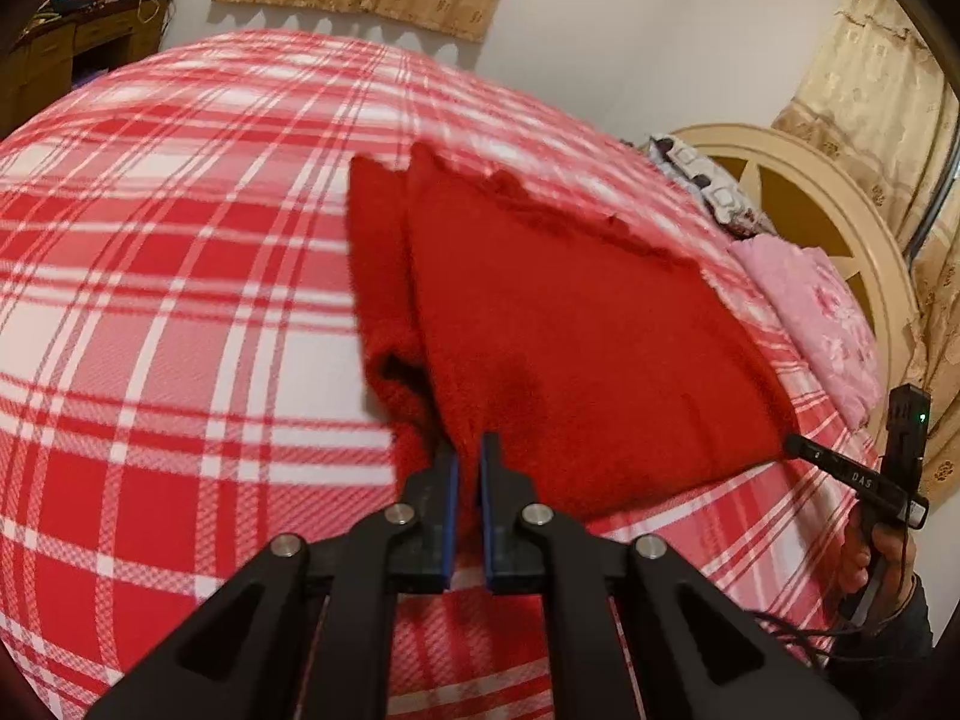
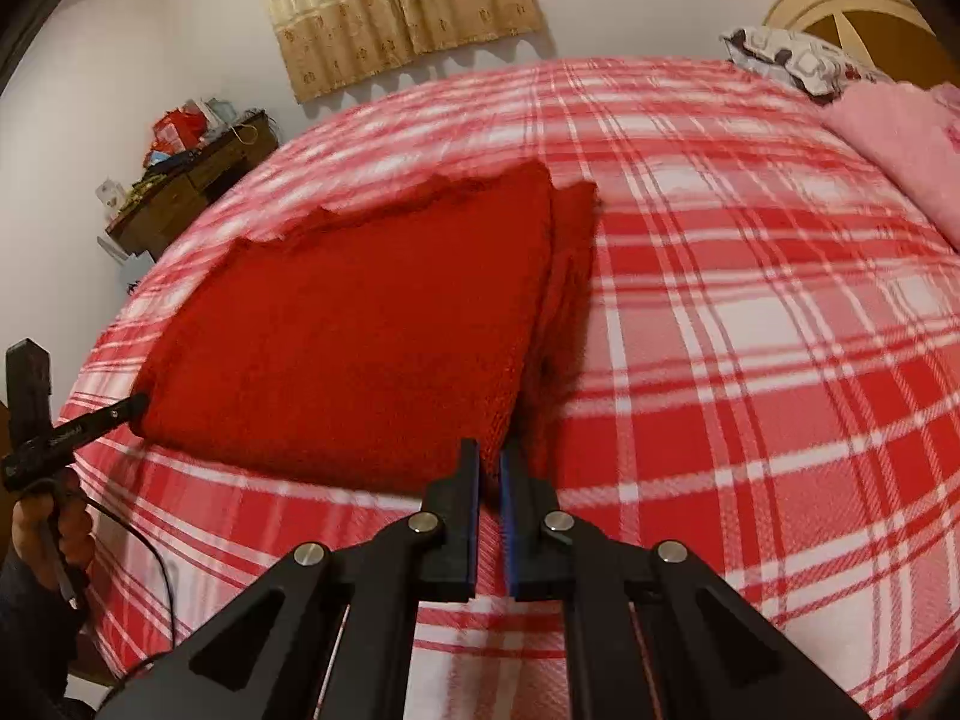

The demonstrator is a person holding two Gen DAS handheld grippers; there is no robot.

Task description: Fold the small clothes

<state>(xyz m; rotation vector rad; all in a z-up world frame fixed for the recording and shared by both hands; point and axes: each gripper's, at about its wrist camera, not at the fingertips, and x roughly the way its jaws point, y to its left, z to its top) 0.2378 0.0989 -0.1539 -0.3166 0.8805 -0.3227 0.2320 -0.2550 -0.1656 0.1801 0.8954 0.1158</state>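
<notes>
Left wrist view: my left gripper (image 1: 470, 450) has its jaws pinched together on the near edge of the red knit garment (image 1: 564, 324), fabric caught between the blue pads. The garment spreads forward and to the right of the jaws, lying flat on the red-and-white plaid bedspread (image 1: 180, 312), with a folded sleeve strip running ahead just left of the jaws. Far right of the jaws, the other gripper (image 1: 807, 450) touches the garment's right near corner, a hand (image 1: 882, 558) holding it. Right wrist view: my right gripper (image 2: 491, 456) is also clamped on the garment's near edge, at its right corner, with cloth between the pads. Here the garment (image 2: 360, 324) extends forward and left of the jaws; the folded strip lies just ahead and slightly right. Far left of the jaws, the left gripper's tip (image 2: 135, 405) meets the garment's left near corner. A pink cloth (image 2: 900, 144) lies well off, ahead-right.
</notes>
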